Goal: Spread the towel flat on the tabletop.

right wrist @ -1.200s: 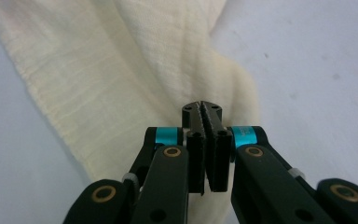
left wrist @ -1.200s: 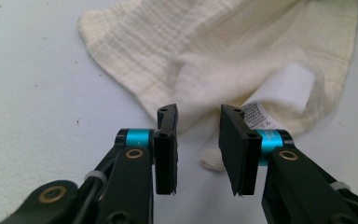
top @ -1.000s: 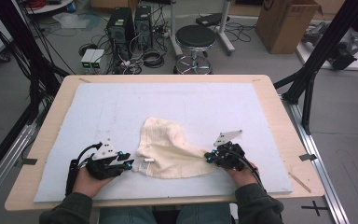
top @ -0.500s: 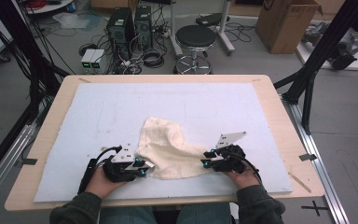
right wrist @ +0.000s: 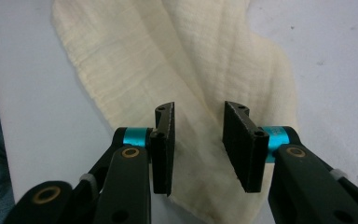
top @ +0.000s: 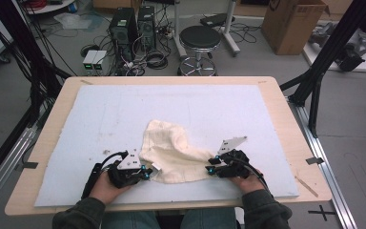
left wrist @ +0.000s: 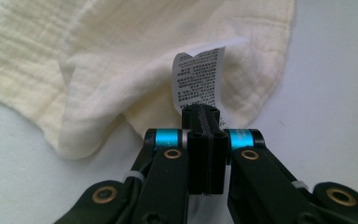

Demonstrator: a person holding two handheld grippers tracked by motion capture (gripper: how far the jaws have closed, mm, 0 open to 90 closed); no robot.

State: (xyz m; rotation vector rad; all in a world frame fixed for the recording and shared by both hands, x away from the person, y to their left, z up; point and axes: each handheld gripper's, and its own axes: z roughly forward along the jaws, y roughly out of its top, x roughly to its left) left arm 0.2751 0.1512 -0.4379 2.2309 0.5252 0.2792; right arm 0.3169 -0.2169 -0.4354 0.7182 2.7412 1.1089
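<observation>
A cream, crinkled cloth (top: pixel 171 152) lies rumpled on the pale blue mat (top: pixel 195 105), near the front edge. My left gripper (top: pixel 145 172) is at the cloth's left front corner. In the left gripper view the jaws are shut (left wrist: pixel 205 116), and the cloth's white printed label (left wrist: pixel 199 77) stands up from between their tips, with the cloth (left wrist: pixel 121 56) behind. My right gripper (top: pixel 211 166) is at the cloth's right front corner. Its jaws stand open (right wrist: pixel 198 116) just above a folded end of the cloth (right wrist: pixel 191 60), with fabric showing between them.
The mat covers most of a wooden table (top: pixel 295 138); its front edge is close below both hands. Behind the table on the floor stand a round stool (top: pixel 198 38), computer cases (top: pixel 132 24) with cables and a cardboard box (top: pixel 295 21). Black frame posts (top: pixel 319 71) flank the table.
My left gripper has moved right, up to the cloth's left front corner. The right gripper has shifted only slightly at the cloth's right corner. The cloth lies much as before.
</observation>
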